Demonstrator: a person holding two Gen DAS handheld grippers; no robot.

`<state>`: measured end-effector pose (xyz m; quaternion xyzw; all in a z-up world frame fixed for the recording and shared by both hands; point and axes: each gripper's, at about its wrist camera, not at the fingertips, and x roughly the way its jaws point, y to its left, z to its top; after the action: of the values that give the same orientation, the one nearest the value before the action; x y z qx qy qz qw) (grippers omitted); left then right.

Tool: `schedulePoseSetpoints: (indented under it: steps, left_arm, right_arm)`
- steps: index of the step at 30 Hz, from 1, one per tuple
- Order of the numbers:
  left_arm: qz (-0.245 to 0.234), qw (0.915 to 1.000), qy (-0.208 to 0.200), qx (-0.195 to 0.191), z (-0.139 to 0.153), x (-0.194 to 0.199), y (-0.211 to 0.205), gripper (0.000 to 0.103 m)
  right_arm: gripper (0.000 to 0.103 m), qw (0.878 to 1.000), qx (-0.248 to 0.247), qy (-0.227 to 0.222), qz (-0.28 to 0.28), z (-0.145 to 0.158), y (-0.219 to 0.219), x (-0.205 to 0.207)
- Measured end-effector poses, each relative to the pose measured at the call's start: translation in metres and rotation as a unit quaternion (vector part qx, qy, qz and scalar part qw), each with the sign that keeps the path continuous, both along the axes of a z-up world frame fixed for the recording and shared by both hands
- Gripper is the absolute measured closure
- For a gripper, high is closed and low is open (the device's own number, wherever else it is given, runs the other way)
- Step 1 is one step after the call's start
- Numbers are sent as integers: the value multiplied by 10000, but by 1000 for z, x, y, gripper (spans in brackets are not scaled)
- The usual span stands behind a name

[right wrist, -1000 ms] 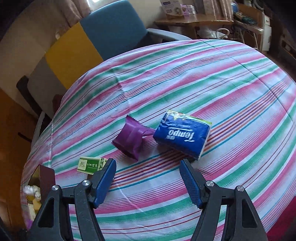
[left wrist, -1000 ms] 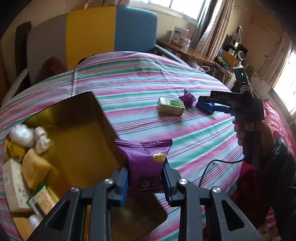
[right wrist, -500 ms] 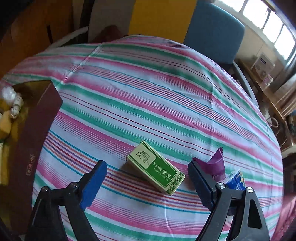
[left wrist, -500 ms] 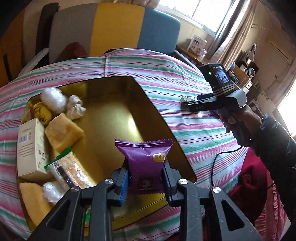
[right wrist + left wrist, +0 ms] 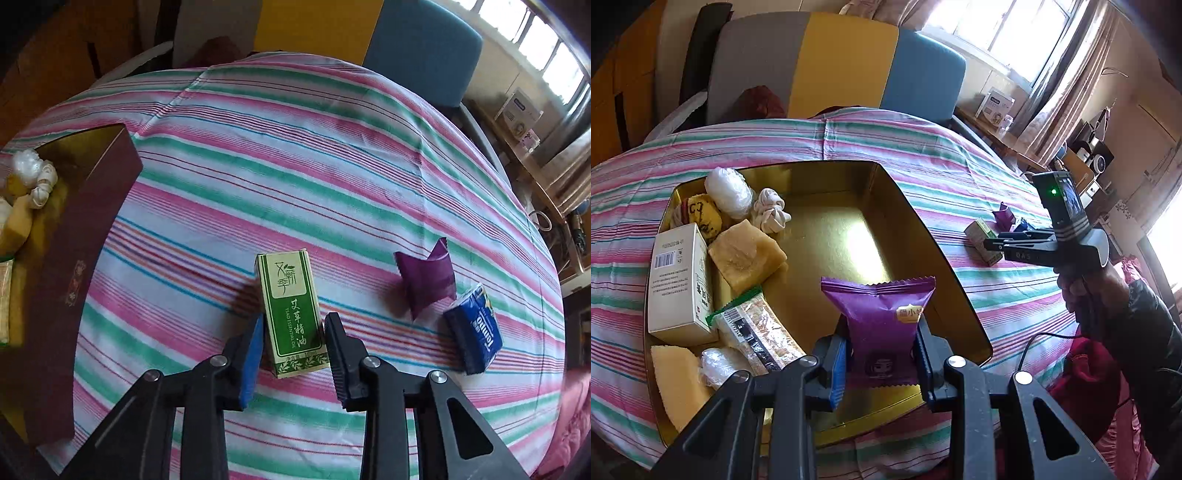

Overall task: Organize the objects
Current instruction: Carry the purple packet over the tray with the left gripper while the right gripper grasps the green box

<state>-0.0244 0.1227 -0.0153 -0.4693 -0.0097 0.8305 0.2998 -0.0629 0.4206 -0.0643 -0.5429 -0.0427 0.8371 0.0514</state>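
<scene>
Clamping a purple snack packet point(image 5: 882, 325) between both pads of the left gripper point(image 5: 881, 363), holding it upright over the near edge of the gold-lined tin point(image 5: 827, 236). Sitting along the tin's left side: a white carton point(image 5: 677, 284), two yellowish blocks point(image 5: 746, 254), a white knotted bundle point(image 5: 772, 212), a clear-wrapped white lump point(image 5: 727, 190) and a wrapped bar with a barcode point(image 5: 757, 336). Leaving the tin's middle and right side as bare gold floor.

Straddling the near end of the green essential-oil box point(image 5: 291, 314) with the right gripper point(image 5: 295, 354), jaws spread just wider than the box; possibly touching on the right pad, though hard telling from this angle. Lying flat on the striped tablecloth point(image 5: 295, 166), toward the table's middle, long axis pointing away from the gripper. Resting to its right, a second purple packet point(image 5: 428, 280), and just beyond that, near the table's right edge, a blue Tempo tissue pack point(image 5: 476, 332). Showing the tin's maroon outer wall point(image 5: 74, 258) at the left edge of the table.
</scene>
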Motion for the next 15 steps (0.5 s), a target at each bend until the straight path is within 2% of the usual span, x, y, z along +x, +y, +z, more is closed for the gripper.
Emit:
schedulePoseSetpoints:
  steps: [5,10,11,13,15]
  left_arm:
    - [36,10000,54,-15,4,4,-4,72]
    - [137,9999,53,-70,3,7,-9,72]
    - [159,9998,51,-88,2,7,-11,72]
    - [185,9997,48,-127,1,8,-12,72]
    - [233,9996,39,-160,1,8,-14,72]
  right_arm:
    - [69,9999,-129,76,37,-1,-8,9]
    - [66,9981,-514,347,16,1,-3,9]
    - [64,9976,-555,406,10,1,-2,9]
    - [51,9965,-656,509,-20,0,2,9]
    - [44,9949,-820,583,-28,-2,4,10]
